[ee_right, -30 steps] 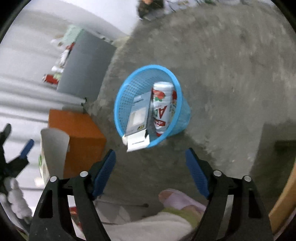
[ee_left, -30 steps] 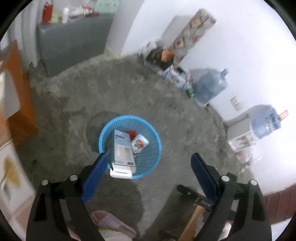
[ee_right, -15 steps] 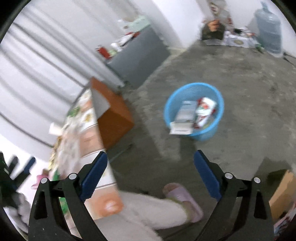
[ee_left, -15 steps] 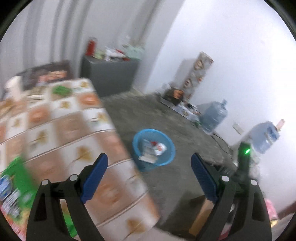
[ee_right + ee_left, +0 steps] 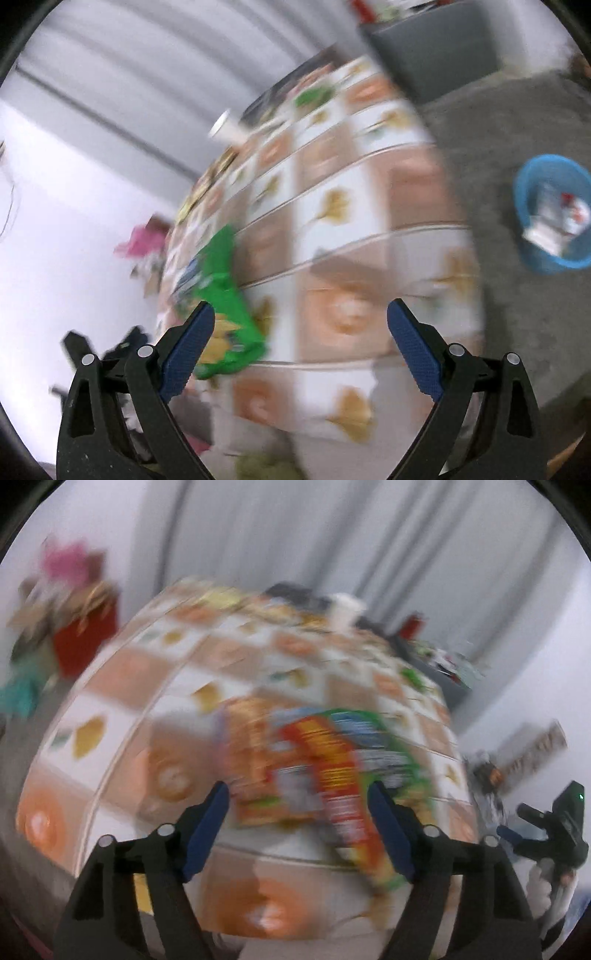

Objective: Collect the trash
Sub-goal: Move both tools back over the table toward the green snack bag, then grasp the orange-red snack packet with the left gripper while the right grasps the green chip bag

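Both views are motion-blurred. My left gripper [image 5: 299, 794] is open and empty, just above a green and red snack bag [image 5: 343, 760] and an orange packet [image 5: 255, 753] lying on the patterned tablecloth [image 5: 122, 686]. My right gripper [image 5: 301, 314] is open and empty over the same table [image 5: 332, 229]; the green bag [image 5: 221, 288] lies by its left finger. The blue trash basket [image 5: 554, 225], holding a white box and a red-and-white can, stands on the grey floor at the far right.
A white cup [image 5: 227, 129] and dark items sit at the table's far end. A grey cabinet [image 5: 436, 48] stands beyond. My other gripper [image 5: 554, 830] shows at the right edge of the left wrist view. A red box [image 5: 85, 642] stands left.
Both grippers have swung away from the blue basket and up over the table. The snack bags now lie right in front of the left gripper. Both stay open.
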Available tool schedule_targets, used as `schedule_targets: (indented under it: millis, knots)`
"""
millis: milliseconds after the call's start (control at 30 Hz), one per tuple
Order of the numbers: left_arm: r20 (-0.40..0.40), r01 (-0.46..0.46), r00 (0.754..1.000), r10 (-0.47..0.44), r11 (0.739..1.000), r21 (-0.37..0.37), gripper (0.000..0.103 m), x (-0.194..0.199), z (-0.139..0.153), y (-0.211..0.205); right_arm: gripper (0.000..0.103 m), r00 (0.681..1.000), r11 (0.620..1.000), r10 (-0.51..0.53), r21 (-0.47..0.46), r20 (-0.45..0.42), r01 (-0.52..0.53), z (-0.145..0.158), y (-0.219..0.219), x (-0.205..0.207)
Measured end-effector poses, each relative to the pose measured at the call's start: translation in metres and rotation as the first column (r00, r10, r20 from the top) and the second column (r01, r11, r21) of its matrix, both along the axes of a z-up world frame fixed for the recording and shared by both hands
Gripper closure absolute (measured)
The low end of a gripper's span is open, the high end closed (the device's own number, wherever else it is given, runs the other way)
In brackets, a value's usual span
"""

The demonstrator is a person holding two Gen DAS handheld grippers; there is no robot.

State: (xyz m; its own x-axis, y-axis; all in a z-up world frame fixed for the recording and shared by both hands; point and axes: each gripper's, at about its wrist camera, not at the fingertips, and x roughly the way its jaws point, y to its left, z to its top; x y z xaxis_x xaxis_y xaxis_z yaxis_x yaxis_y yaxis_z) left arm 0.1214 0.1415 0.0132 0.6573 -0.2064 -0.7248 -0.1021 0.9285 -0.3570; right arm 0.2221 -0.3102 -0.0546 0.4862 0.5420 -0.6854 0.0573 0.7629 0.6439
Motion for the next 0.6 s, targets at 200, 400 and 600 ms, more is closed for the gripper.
schedule_targets:
  millis: [200, 400, 600]
  knots:
    - [-0.106, -0.03, 0.994, 0.03, 1.0, 0.006, 0.044, 0.019, -0.038, 0.019, 0.013, 0.986, 0.987, 0.156, -0.021, -0.065, -0.158, -0.011, 0.078, 0.041]
    - [-0.126, 0.014, 0.992, 0.005, 0.988, 0.155, 0.069, 0.03, -0.042, 0.005, 0.013, 0.96, 0.968, 0.246, -0.018, -0.131, -0.25, -0.03, 0.115, 0.06]
    - [-0.114, 0.03, 0.994, -0.003, 0.972, 0.234, 0.088, 0.035, -0.045, -0.004, 0.038, 0.932, 0.941, 0.325, -0.047, -0.161, -0.336, -0.033, 0.144, 0.07]
